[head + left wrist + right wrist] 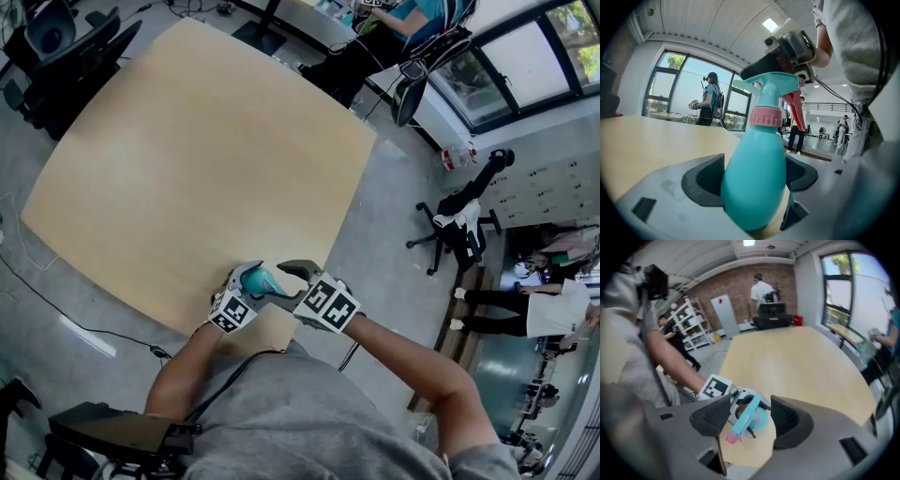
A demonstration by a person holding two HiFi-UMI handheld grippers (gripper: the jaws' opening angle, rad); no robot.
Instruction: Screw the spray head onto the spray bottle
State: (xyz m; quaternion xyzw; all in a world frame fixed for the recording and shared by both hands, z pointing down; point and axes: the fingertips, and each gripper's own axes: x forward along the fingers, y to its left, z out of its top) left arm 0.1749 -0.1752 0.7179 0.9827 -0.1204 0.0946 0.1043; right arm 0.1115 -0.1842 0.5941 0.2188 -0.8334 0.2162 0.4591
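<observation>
- The left gripper (754,177) is clamped on the body of the turquoise spray bottle (754,187); both dark pads press on its sides.
- The bottle is upright at the near edge of the table (187,159), close to the near right corner.
- The spray head (771,86) sits on the neck, with its pink collar (765,116) on the bottle's top.
- The right gripper (749,418) is just above the spray head with its jaws wide apart; the pads do not press on it.
</observation>
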